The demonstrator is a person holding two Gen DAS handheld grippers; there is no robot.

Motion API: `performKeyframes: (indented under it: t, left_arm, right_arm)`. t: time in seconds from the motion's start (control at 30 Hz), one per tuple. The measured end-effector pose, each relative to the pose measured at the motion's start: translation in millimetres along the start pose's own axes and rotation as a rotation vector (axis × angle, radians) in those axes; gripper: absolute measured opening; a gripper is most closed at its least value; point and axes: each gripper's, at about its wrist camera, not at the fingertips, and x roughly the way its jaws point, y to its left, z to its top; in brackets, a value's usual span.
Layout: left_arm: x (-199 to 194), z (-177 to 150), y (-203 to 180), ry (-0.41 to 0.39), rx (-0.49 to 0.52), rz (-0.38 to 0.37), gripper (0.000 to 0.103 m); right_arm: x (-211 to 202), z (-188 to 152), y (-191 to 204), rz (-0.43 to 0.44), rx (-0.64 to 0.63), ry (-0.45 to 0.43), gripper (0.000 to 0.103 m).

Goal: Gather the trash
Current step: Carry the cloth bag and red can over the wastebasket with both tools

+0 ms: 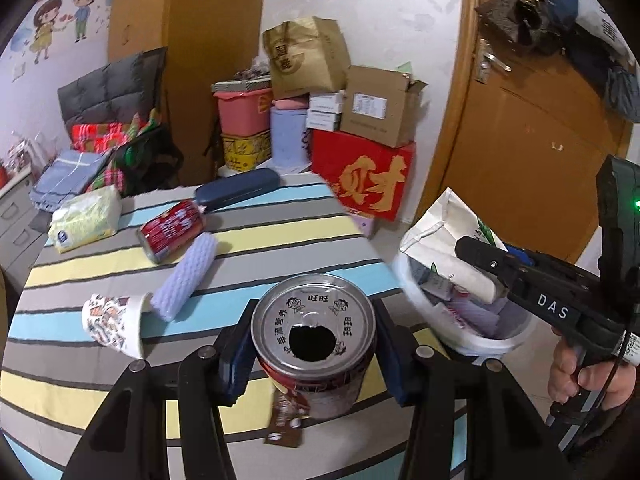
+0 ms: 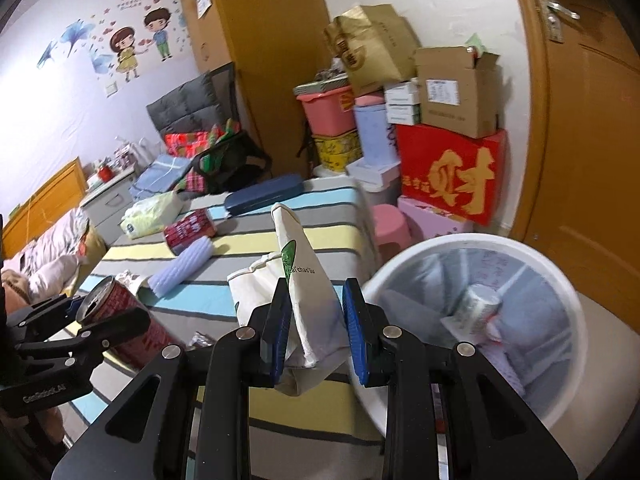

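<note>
My left gripper point(image 1: 314, 344) is shut on an upright red drink can point(image 1: 316, 384) with an opened silver lid, held just above the striped table point(image 1: 280, 236). The right wrist view shows that can point(image 2: 120, 300) at the lower left. My right gripper point(image 2: 316, 332) is shut on a crumpled white paper bag point(image 2: 304, 276) with a green logo. Seen from the left wrist, that bag point(image 1: 440, 236) hangs over the rim of the white bin point(image 1: 412, 292). The bin point(image 2: 472, 244) has papers and a small cup inside.
On the table lie a second red can point(image 1: 172, 228), a lavender foam sleeve point(image 1: 188, 276), a printed paper cup point(image 1: 112, 324), a tissue pack point(image 1: 86, 220), a blue case point(image 1: 236, 190) and a brown wrapper point(image 1: 286, 424). Stacked boxes point(image 1: 364, 176) and a door point(image 1: 532, 148) stand behind.
</note>
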Motion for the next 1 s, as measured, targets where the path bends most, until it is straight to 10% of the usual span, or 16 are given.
performKeyframes:
  t: [1.0]
  left_arm:
    - [77.1,23.9,-146.6,0.072,0.159,-0.209,0.053]
  right_arm:
    - [-24.1,-19.7,-114.6,-0.282,0.14,0.062,0.027]
